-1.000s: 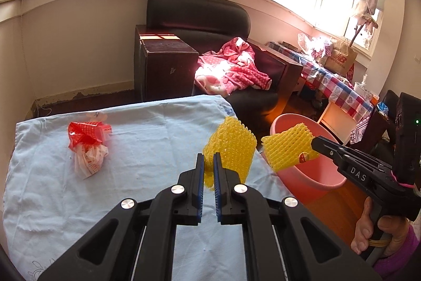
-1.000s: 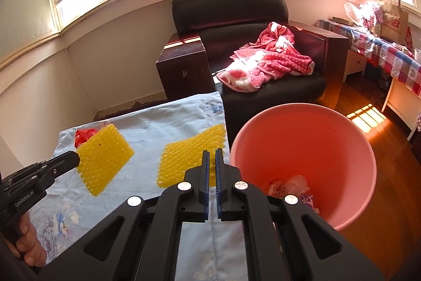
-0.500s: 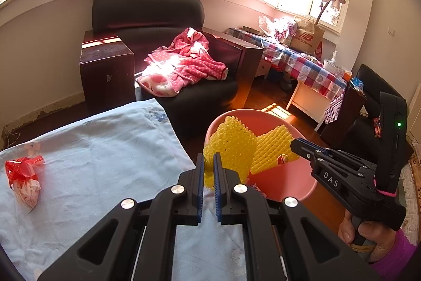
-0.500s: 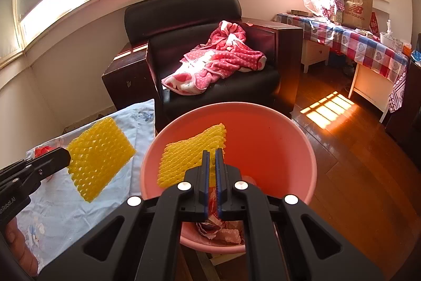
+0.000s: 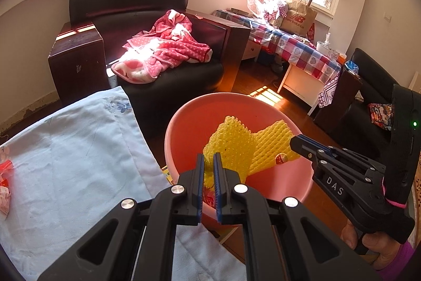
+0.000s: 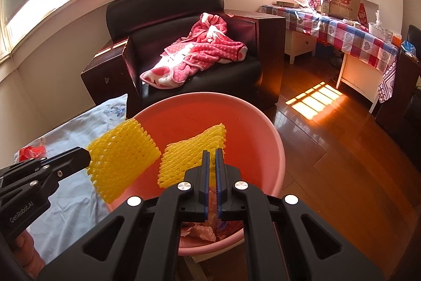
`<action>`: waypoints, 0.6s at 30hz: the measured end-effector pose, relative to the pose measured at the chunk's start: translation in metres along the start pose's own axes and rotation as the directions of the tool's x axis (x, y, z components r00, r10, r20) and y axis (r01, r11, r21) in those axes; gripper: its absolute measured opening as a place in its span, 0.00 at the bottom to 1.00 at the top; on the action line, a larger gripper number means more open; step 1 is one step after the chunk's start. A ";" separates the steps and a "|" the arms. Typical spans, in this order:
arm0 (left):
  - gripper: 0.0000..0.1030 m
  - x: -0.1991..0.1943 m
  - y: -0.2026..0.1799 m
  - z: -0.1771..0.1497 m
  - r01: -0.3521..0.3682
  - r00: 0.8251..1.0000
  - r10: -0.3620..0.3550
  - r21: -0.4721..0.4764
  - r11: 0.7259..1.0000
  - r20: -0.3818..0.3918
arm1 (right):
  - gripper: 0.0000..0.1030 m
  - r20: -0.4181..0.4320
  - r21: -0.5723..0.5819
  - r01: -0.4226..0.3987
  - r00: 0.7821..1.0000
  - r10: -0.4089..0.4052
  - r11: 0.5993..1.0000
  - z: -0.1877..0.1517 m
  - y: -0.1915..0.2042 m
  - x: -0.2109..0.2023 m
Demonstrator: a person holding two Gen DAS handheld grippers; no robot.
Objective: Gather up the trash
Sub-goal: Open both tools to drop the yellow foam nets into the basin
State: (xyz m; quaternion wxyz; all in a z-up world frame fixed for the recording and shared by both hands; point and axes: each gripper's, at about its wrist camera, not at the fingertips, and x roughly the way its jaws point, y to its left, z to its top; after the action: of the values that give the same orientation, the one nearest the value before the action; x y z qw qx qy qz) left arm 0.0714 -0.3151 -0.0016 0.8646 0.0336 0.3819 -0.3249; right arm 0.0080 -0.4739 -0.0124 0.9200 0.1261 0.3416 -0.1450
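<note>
left gripper (image 5: 208,162): clamped on yellow foam net (image 5: 231,149), held over pink bin (image 5: 184,123) | right gripper (image 6: 211,157): clamped on second foam net (image 6: 194,152), held above bin opening | bin directly beneath both nets

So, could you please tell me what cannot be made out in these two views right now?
- Trash at the bottom of the pink basin: right wrist view, mostly hidden behind the right tongs.
- Red wrapper on the blue cloth: left wrist view, cut off by the left edge.
- Small sticker on the right yellow foam net: too small to read.
- Items on the checked table: small, washed out by window glare.
</note>
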 end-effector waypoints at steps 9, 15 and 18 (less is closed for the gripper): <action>0.26 0.006 0.002 -0.003 0.009 1.000 -0.009 -0.017 1.000 -0.011 | 0.05 -0.060 -0.001 0.004 0.998 -0.004 1.000 -0.004 -0.002 0.007; 0.43 -0.011 0.004 -0.001 0.014 0.999 -0.014 -0.015 1.000 0.032 | 0.13 -0.049 0.003 0.004 0.999 -0.004 1.000 -0.002 0.003 0.001; 0.45 -0.024 0.009 -0.002 0.001 0.999 0.000 -0.019 1.000 0.052 | 0.30 -0.037 0.008 -0.009 0.999 0.009 1.000 -0.002 0.007 -0.003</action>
State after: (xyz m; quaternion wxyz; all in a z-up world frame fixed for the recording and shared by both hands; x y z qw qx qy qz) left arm 0.0633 -0.2946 0.0112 0.8743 0.0167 0.3626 -0.3222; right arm 0.0069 -0.4659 -0.0109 0.9136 0.1341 0.3574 -0.1398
